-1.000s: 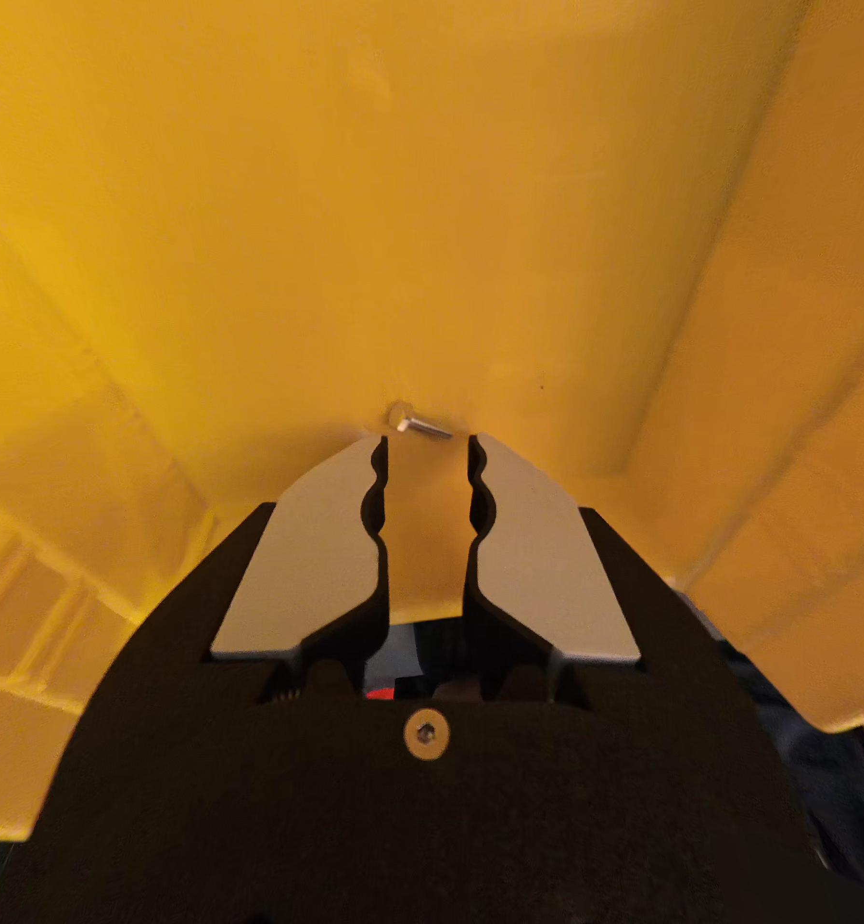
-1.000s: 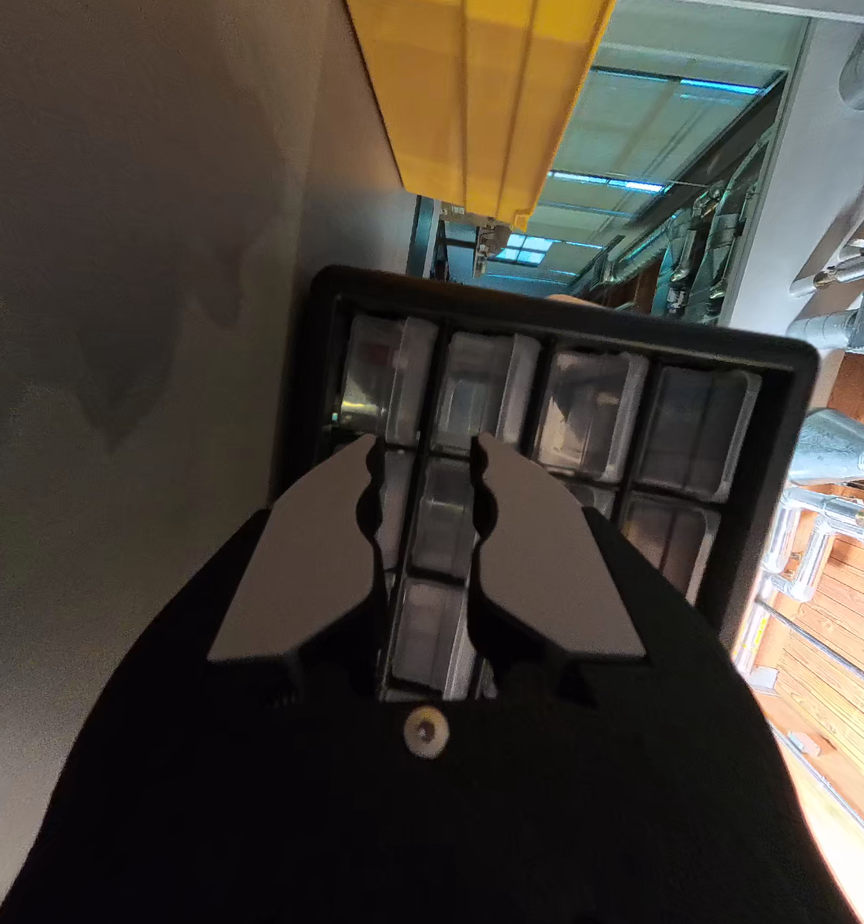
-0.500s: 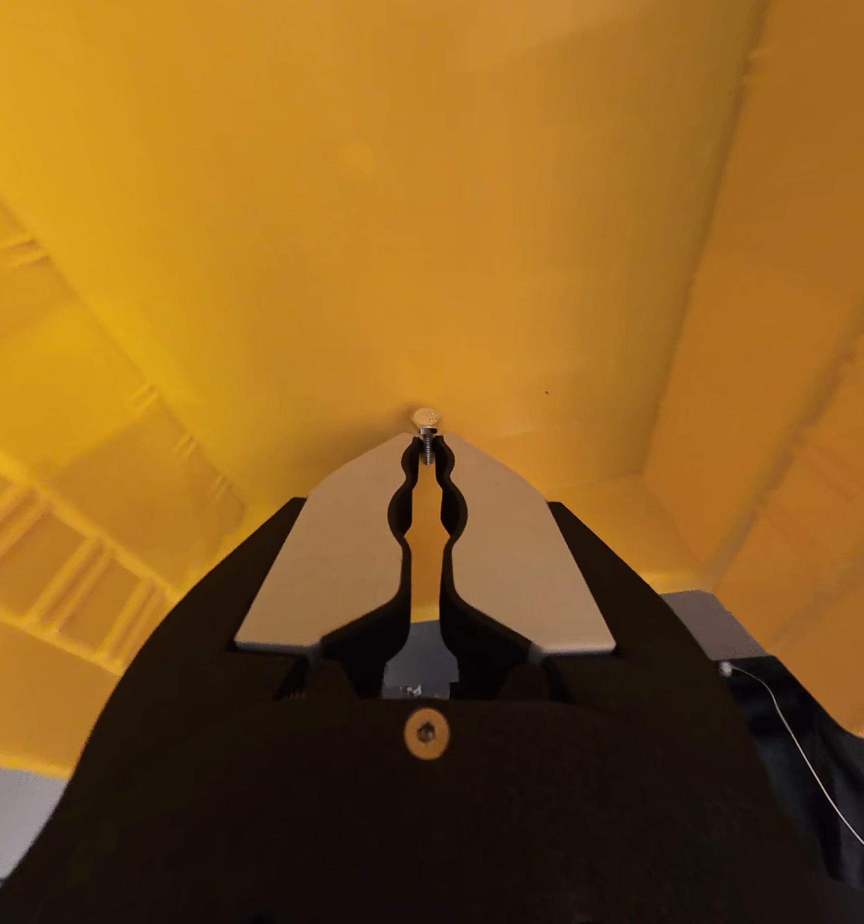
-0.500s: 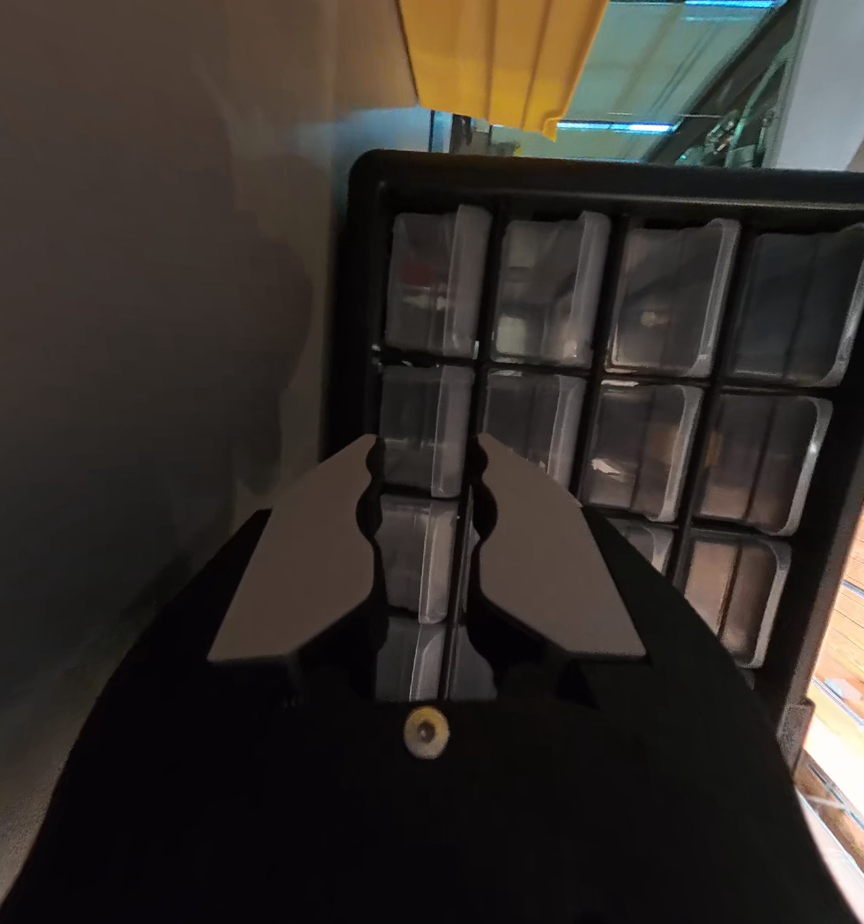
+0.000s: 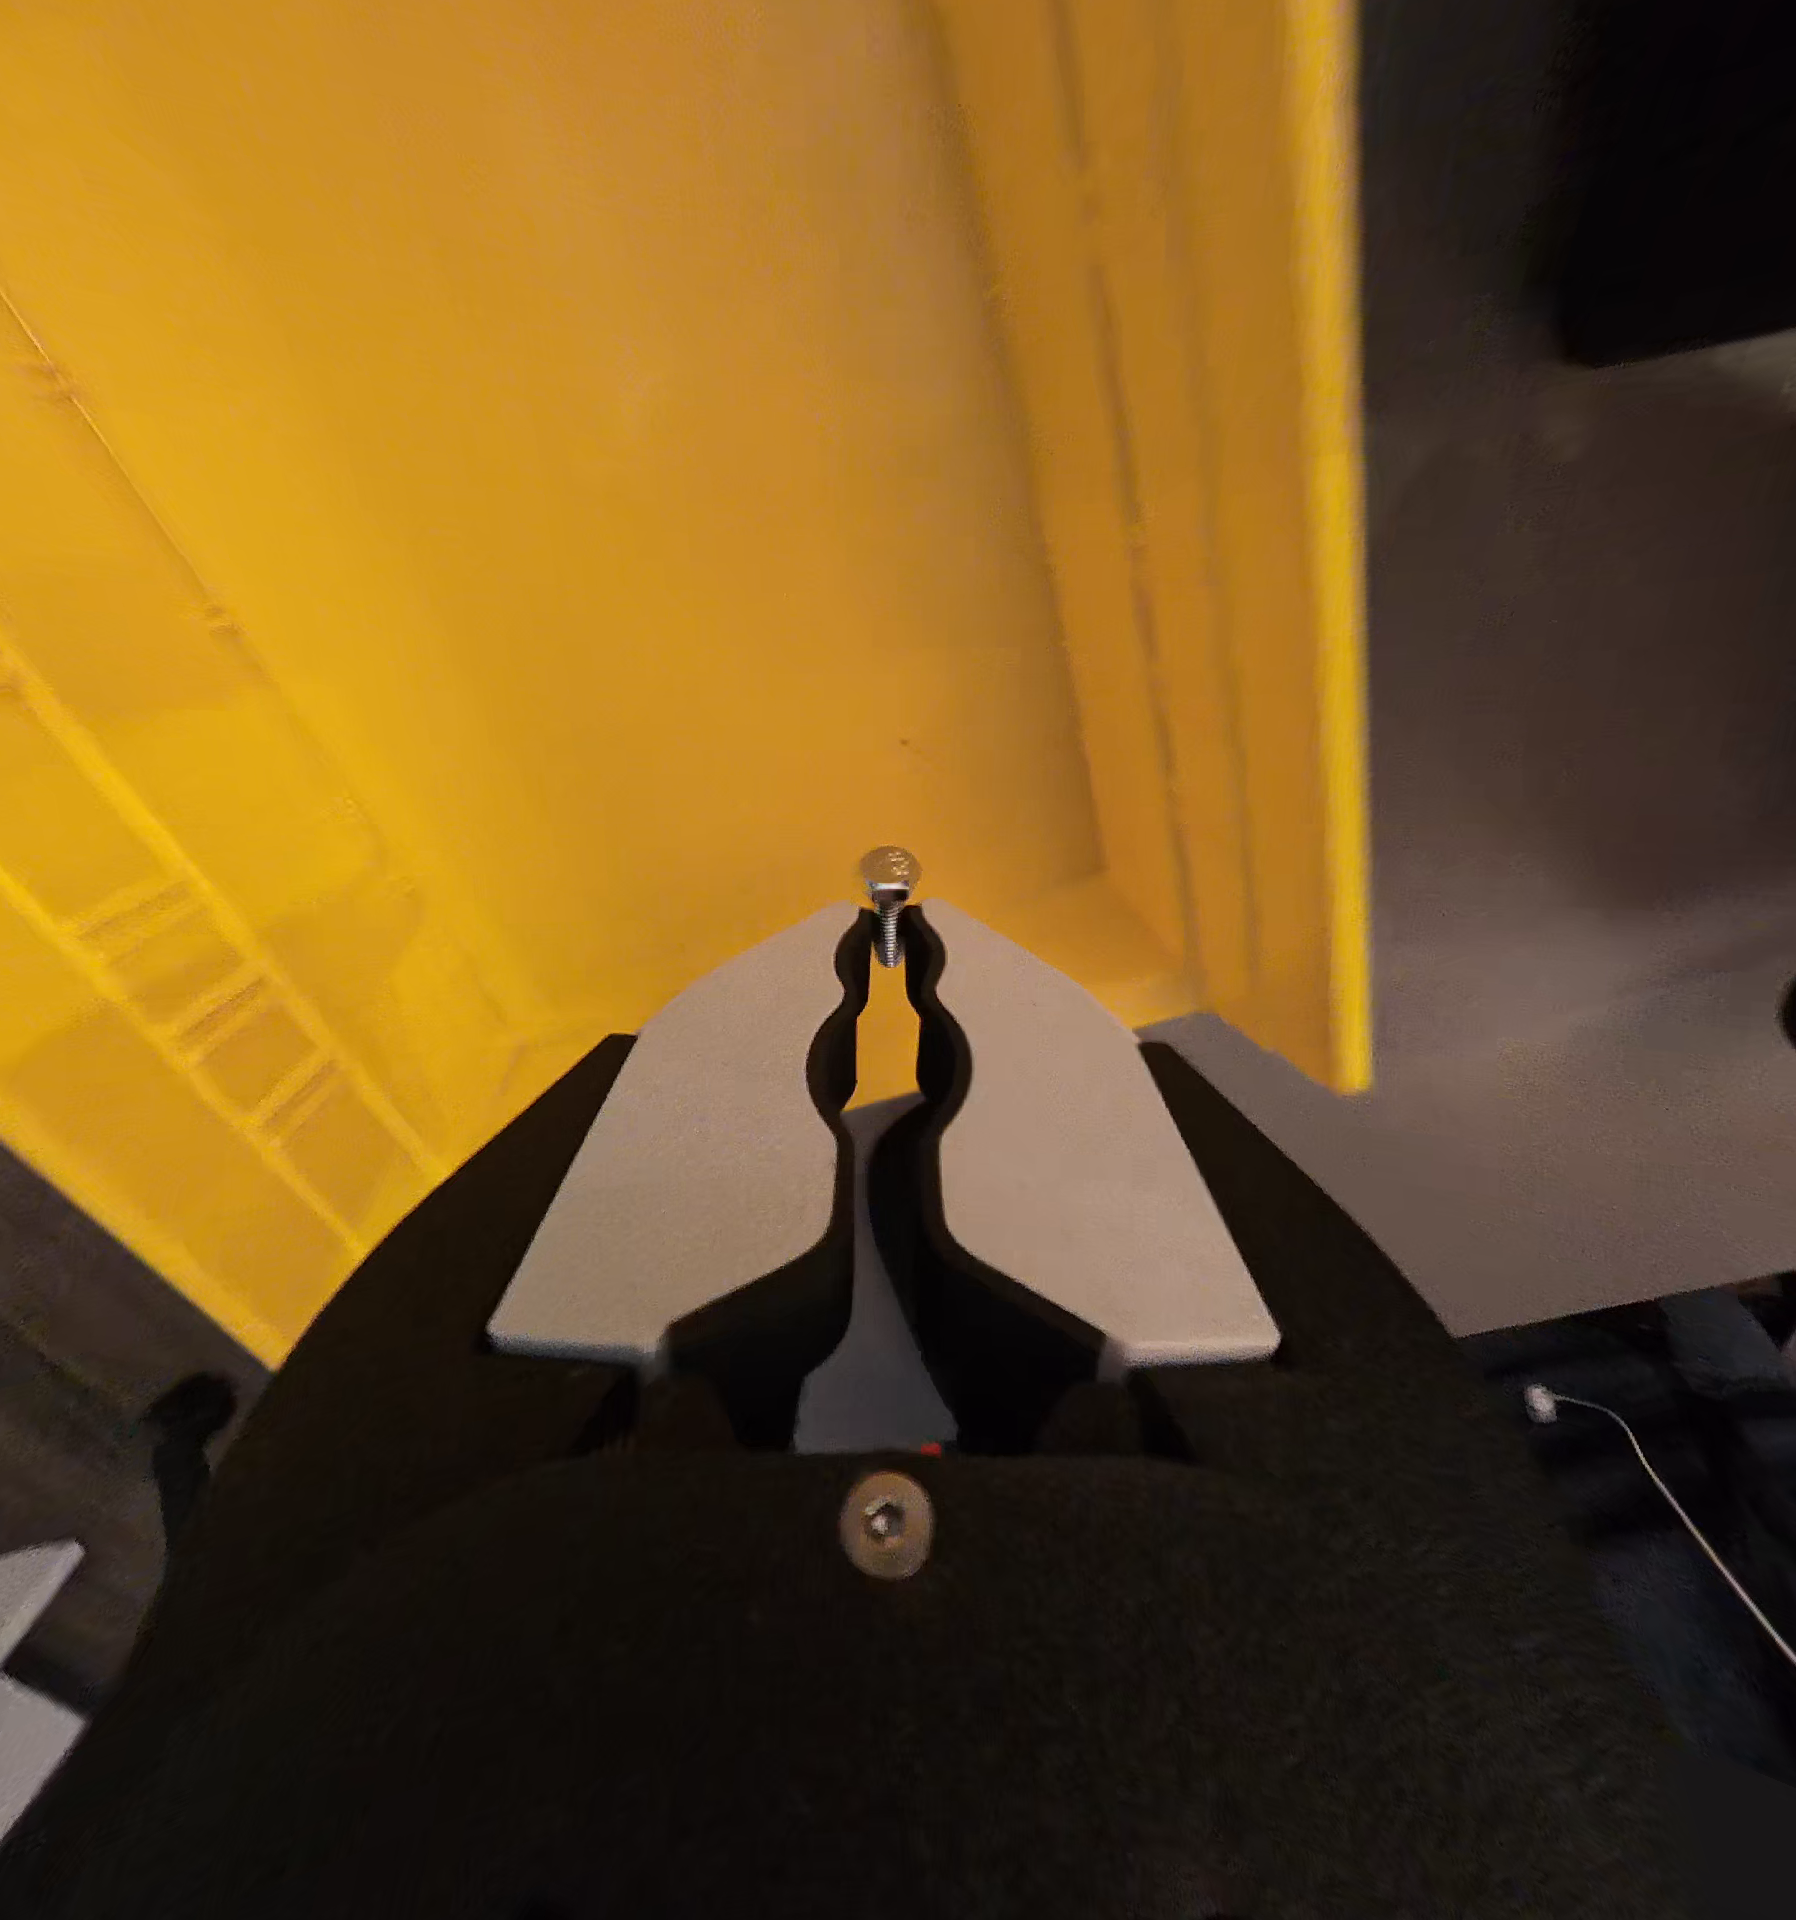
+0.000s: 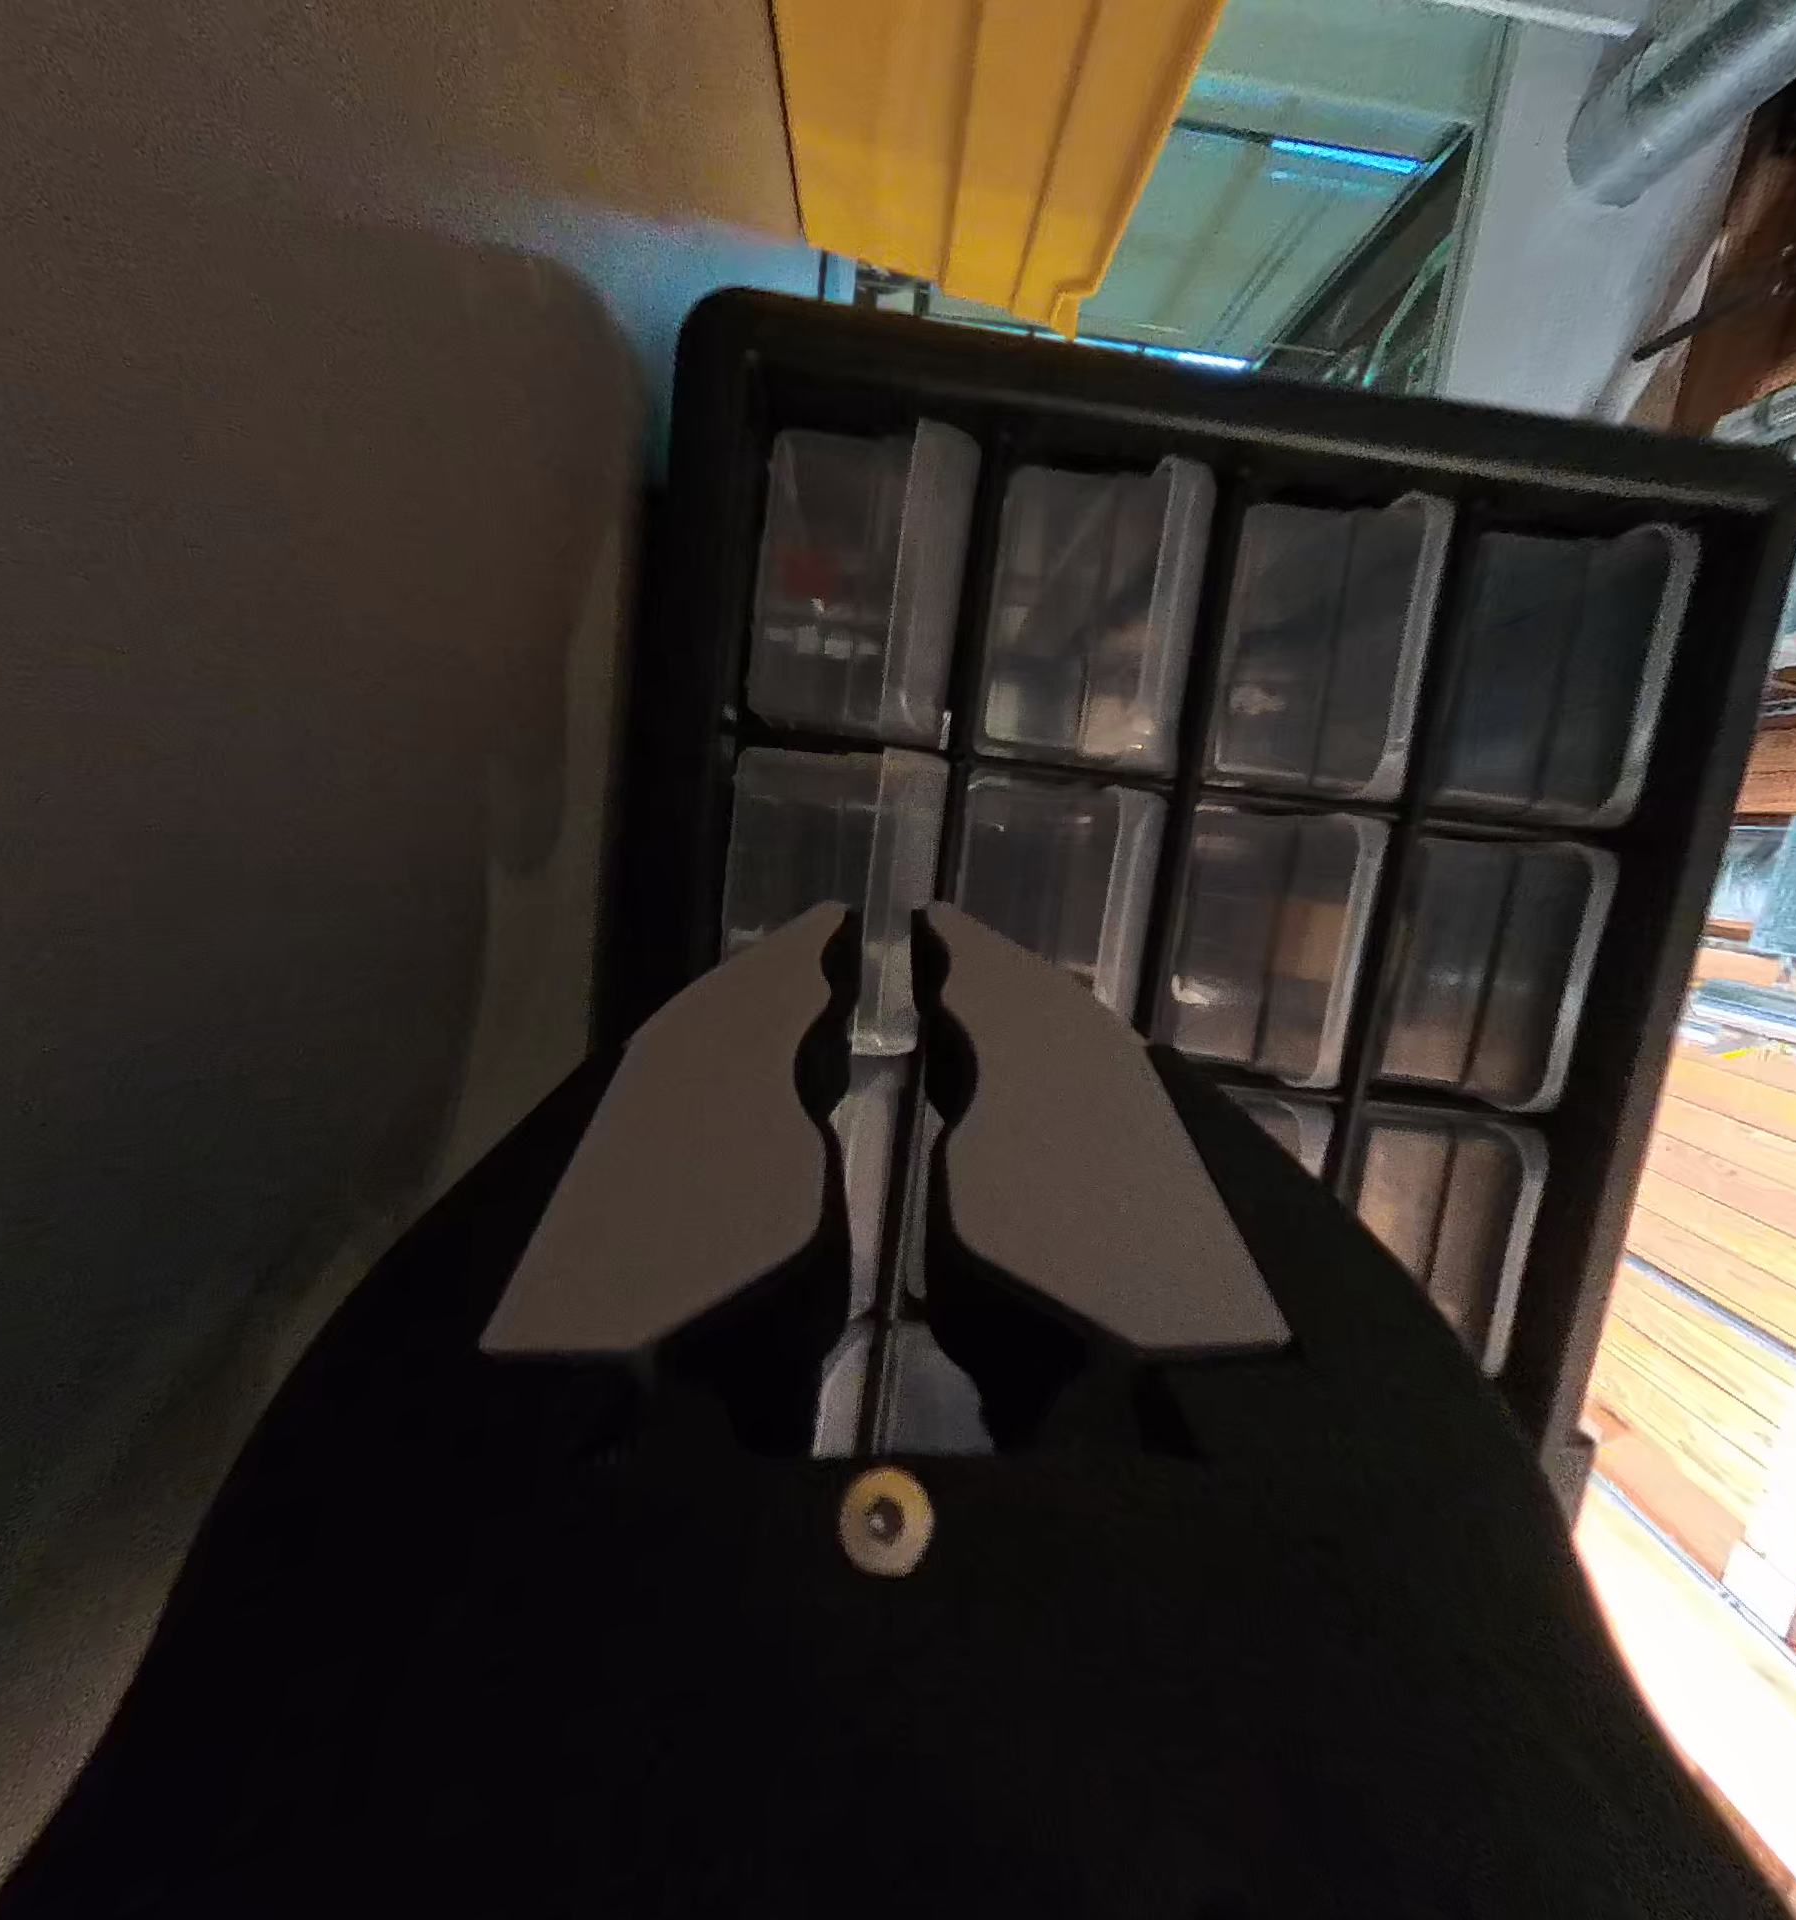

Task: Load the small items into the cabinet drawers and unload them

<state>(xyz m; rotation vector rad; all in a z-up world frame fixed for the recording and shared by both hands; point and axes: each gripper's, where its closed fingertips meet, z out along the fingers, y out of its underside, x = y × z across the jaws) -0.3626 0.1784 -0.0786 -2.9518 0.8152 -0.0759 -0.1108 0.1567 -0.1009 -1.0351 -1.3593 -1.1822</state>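
Note:
In the left wrist view my left gripper (image 5: 889, 920) is shut on a small silver bolt (image 5: 887, 891), whose head sticks out past the fingertips, over the inside of a yellow bin (image 5: 520, 499). In the right wrist view the view is rolled sideways. A black cabinet (image 6: 1746, 748) with several clear plastic drawers fills the middle and right. My right gripper (image 6: 886, 925) is shut on the clear handle (image 6: 899, 883) of a drawer in the cabinet's left column.
The yellow bin also shows at the top of the right wrist view (image 6: 977, 125), beyond the cabinet. A grey tabletop (image 5: 1559, 935) lies right of the bin in the left wrist view. A grey surface (image 6: 250, 623) lies left of the cabinet. Some 25 centimeters of space lies between my two pairs of fingers.
My left gripper closed on the bolt lying in the bin and lifted it back toward the bin's rim. My right gripper moved up to the cabinet and closed on a drawer handle.

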